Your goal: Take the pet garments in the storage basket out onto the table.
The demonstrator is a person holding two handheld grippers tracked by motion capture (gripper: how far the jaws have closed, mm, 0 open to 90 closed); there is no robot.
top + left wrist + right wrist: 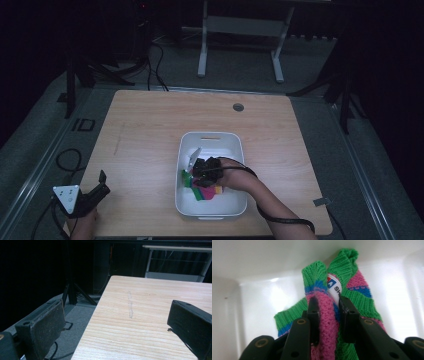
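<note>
A knitted cloth (359, 287) in green, pink and blue lies inside a white bin (235, 145) near the table's front middle. My right gripper (328, 311) is down in the bin, shut on a pink fold of that knitted cloth (202, 192). A white label (334, 288) with print pokes out between the folds. In the high view my right gripper (206, 172) sits over the cloth, with the hand behind it. My left gripper (100, 187) rests at the table's front left corner, open, with bare wood between its fingers (47, 327).
The wooden table (150, 125) has a faint scratch (130, 305) left of centre and a round cable hole (238, 107) at the back. A white piece (194, 156) leans in the bin's left side. Cables and a white frame (240, 25) lie beyond the table.
</note>
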